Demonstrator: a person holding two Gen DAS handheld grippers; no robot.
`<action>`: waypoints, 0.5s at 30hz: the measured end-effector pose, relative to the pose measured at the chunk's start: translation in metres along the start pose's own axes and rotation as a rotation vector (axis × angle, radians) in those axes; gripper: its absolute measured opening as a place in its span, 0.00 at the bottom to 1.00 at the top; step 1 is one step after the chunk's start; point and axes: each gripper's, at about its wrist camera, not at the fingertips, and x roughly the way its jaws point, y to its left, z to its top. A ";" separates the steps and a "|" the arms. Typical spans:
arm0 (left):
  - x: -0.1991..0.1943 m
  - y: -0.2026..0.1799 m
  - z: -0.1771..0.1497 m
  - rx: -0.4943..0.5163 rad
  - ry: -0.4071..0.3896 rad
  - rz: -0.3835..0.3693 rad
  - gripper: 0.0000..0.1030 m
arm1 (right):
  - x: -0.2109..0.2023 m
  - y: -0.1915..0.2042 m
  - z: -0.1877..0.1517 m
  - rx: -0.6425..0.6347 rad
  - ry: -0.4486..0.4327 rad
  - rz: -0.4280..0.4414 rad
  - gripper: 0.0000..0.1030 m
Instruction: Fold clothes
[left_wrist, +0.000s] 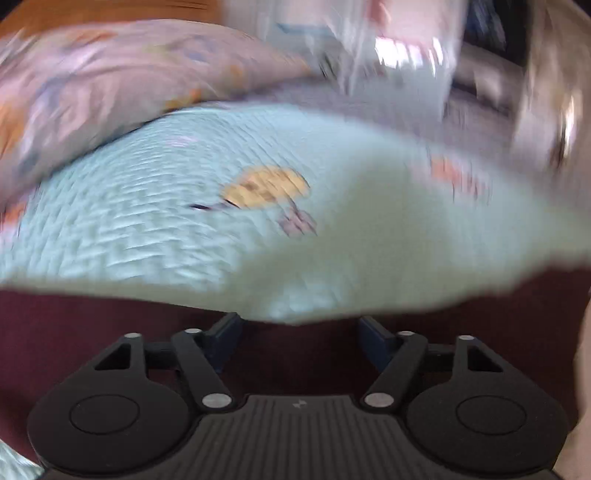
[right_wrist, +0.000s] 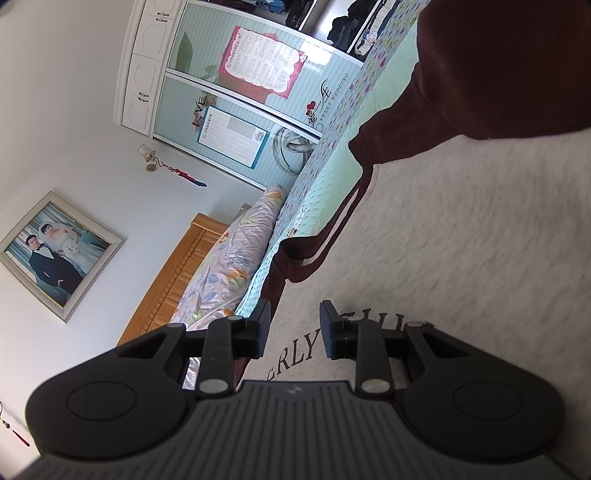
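The left hand-held gripper is standing with its jaws well apart over dark maroon cloth of the garment, and nothing is sitting between its blue pads; they are pressing on nothing. The view is blurred, so whether the tips are brushing the cloth cannot be told. Just beyond the tips the mint quilted bedspread is lying, with a floral pillow behind it at the upper left.

The right hand-held gripper is showing a narrower gap, and its jaws are reaching over the garment's white fleecy panel, near the dark lettering. Whether the pads are pinching the fabric cannot be told from this view. This gripper is rolled well over to one side, so the room is appearing tilted.

The garment is lying spread on the bed, white fleece in front and maroon sleeve and trim toward the pillow. The wooden headboard, a wardrobe and a framed photo are standing beyond.
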 end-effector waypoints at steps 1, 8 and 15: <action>-0.013 0.013 0.001 -0.033 -0.035 0.066 0.63 | 0.000 0.000 0.000 0.000 0.000 0.000 0.31; -0.049 0.075 -0.027 -0.174 -0.019 -0.043 0.96 | 0.004 0.014 -0.002 -0.082 0.040 -0.022 0.46; -0.050 0.049 -0.035 -0.054 -0.068 0.294 0.95 | 0.042 0.109 -0.045 -0.482 0.228 -0.133 0.53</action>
